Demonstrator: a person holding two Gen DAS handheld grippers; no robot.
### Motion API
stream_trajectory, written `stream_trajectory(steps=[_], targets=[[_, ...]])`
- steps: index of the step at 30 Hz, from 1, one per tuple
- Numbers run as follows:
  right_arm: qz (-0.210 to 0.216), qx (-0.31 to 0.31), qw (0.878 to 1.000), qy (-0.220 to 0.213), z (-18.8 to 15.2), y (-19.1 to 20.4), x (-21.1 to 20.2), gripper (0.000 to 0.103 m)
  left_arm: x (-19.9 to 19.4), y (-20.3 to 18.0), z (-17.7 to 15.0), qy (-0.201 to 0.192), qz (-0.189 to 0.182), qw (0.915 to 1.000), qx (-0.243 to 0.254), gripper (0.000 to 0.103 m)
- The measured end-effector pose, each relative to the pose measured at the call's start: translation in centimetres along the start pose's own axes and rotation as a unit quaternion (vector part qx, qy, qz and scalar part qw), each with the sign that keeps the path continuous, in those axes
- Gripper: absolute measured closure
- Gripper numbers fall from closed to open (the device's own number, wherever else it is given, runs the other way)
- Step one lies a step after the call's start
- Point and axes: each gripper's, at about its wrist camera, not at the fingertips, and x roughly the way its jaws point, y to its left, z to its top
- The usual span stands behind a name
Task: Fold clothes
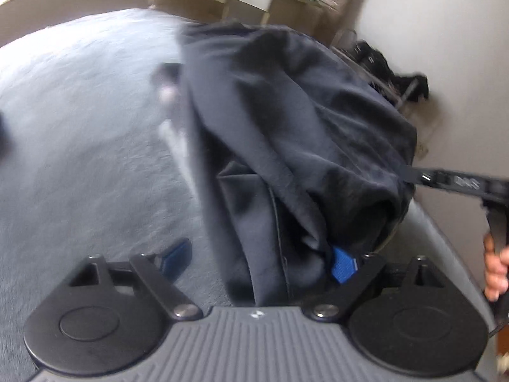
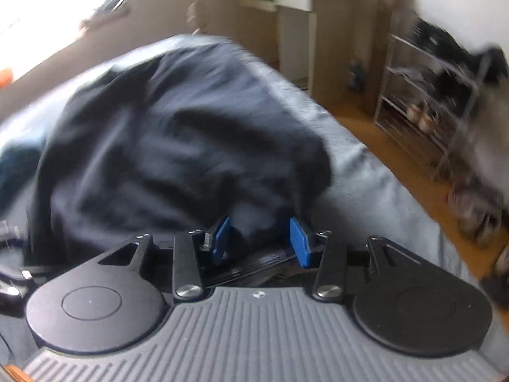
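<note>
Dark navy garment (image 1: 286, 121) bunched on a bed with a grey cover (image 1: 79, 127), seen from both wrist cameras during folding. The left hand-held gripper (image 1: 259, 262) stands released: its blue pads (image 1: 342, 267) are spread wide, one over bare bed cover and the other against the cloth's near edge, so that fabric lies between them but neither pad presses on it. This posture suits either letting a fold settle or reaching for a fresh hold; which of the two cannot be told. The right hand-held gripper (image 2: 261, 242) is partly closed, and a gathered edge of the garment (image 2: 178, 133) sits between its pads (image 2: 297, 238); both pads appear to bear on the bunched cloth, so it is judged to be grasping the garment, probably to keep one edge fixed or drawn while the remainder is arranged. In the left view the same right tool enters from the right edge, its tip buried in the cloth's far side, with the person's hand (image 1: 496, 270) around its handle. The garment lies toward the bed's far right portion, heaped rather than flat, so the fold seems unfinished. A shoe rack (image 2: 429, 95) and a pale desk (image 2: 305, 16) stand beyond the bed. Writing: faint pale characters on the right tool's arm, too blurred to read; no brand or label on the garment is visible.
</note>
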Motion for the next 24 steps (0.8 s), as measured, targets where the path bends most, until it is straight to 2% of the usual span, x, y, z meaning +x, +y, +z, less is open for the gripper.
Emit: stream_trajectory(steps=[2,6,13,18,21,22,24], targets=[[-0.002,0.026,1.000,-0.018,-0.2,-0.9,-1.5,0.062,-1.1,0.5,-0.2,-0.005,0.006,1.0000,0.001,0.013],[-0.011,0.045,0.999,-0.017,-1.2,-0.8,-3.8,0.062,-3.6,0.5,-1.0,-0.010,0.017,0.9997,0.014,0.013],[0.025,0.077,0.997,-0.011,-5.1,2.9,-9.5,0.055,-10.8,1.4,-3.3,-0.051,0.026,0.9983,0.013,0.012],[0.011,0.056,0.998,-0.002,-7.2,8.0,-12.8,0.040,-16.3,1.5,-4.2,-0.099,0.041,0.9942,-0.006,0.005],[-0.002,0.034,0.999,-0.008,-7.9,10.5,-14.6,0.029,-18.6,0.9,-4.6,-0.111,0.054,0.9922,-0.015,0.001],[-0.006,0.031,0.999,-0.012,-8.1,11.2,-15.3,0.021,-19.2,0.6,-4.7,-0.113,0.057,0.9918,-0.016,0.001],[-0.013,0.024,0.999,-0.018,-8.2,12.3,-16.5,0.018,-20.2,0.1,-5.1,-0.115,0.066,0.9911,-0.016,0.001]])
